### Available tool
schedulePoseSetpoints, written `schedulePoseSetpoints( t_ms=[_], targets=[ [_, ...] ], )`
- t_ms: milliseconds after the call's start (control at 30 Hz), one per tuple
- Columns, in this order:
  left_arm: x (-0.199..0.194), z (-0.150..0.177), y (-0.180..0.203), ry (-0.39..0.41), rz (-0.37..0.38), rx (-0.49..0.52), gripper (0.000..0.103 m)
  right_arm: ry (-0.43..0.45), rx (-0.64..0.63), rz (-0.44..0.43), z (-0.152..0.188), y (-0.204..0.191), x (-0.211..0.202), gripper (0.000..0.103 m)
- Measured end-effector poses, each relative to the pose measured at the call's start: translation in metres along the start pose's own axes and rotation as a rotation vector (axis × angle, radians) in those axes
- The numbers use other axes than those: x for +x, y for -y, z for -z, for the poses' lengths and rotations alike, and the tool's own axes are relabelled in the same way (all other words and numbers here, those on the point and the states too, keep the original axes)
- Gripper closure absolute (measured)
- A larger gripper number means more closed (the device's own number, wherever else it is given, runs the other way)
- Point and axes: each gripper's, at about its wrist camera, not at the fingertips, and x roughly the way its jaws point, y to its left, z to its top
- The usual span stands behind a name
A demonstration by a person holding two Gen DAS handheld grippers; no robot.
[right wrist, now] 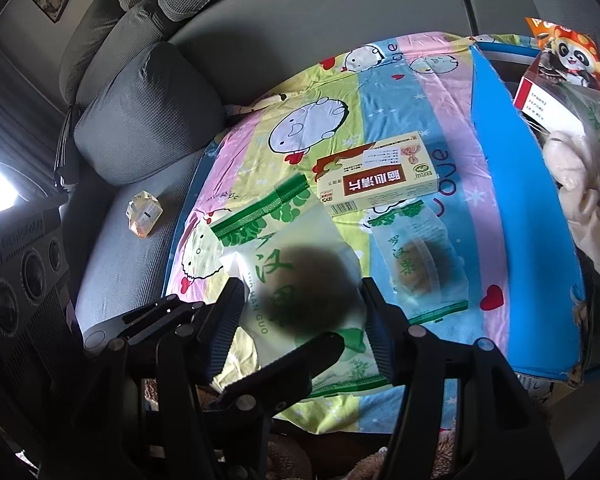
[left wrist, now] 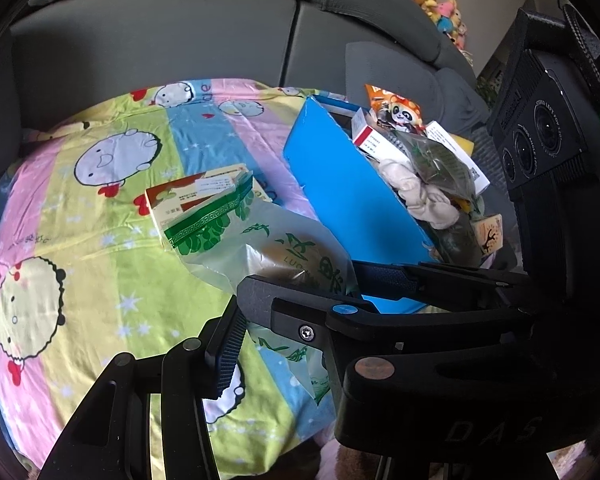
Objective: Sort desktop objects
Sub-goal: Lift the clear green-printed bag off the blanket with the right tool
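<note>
- The blue box (left wrist: 332,184), right of frame, already holds several items.
- The right gripper (right wrist: 300,286) clamps a luo han guo packet (right wrist: 284,240) at lower centre. The left gripper (left wrist: 244,320) is nearly closed at its edge; its grip is unclear.
- Unsorted on the cloth: medicine box (right wrist: 376,176), second packet (right wrist: 416,264).

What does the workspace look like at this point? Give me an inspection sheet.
Surface: striped cartoon sheet, wrinkled.
Job's things: medicine box flat on the sheet; two green-printed fruit bags, the near bag and the far bag lying on the sheet; blue box already crammed.
Clutter: small carton on the sofa seat.
Grippers: right tool closed on the near bag; left tool at that bag's edge, grip unclear.
Cables: nothing seen.
Surroundings: grey sofa, plush toys.
</note>
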Motion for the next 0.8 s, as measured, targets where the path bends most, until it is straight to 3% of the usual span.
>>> schedulePoseSetpoints(
  t_ms=[800],
  targets=[
    [0.023, -0.004, 0.017, -0.053, 0.016, 0.042, 0.053, 0.012, 0.048, 0.019, 0.009, 0.028, -0.005, 0.044]
  ],
)
